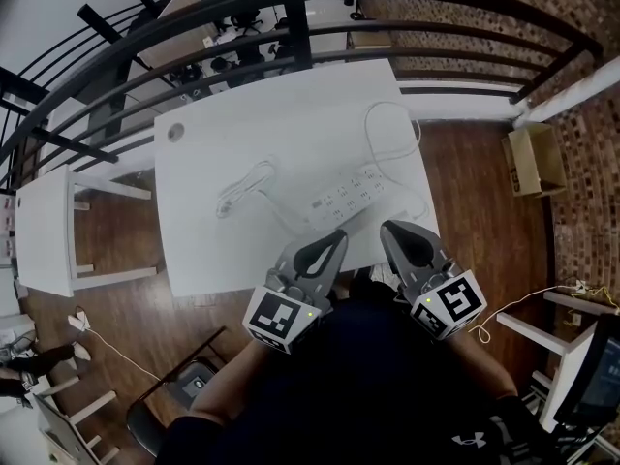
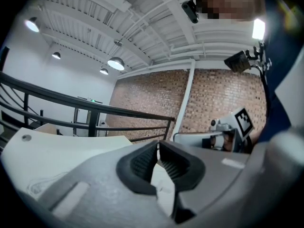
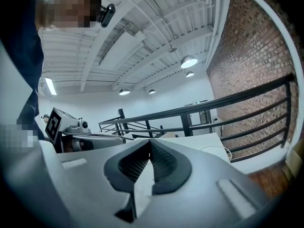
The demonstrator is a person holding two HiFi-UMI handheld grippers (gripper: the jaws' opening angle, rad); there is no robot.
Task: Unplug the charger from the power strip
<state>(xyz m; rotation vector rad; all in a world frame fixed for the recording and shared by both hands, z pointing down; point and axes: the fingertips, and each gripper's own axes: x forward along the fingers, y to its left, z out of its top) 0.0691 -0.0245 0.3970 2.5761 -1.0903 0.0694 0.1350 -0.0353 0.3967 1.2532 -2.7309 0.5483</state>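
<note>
A white power strip lies on the white table, slanting up to the right, with a bundled white cable at its left and a looped white cord behind it. I cannot make out the charger itself at this size. My left gripper hovers at the table's near edge just before the strip, shut and holding nothing. Beside it, my right gripper is also shut and empty. Both point almost level over the tabletop.
A black railing runs behind the table. A smaller white table stands to the left, a cardboard box on the wooden floor to the right, and a black chair at the lower left. A round grommet marks the table's far left corner.
</note>
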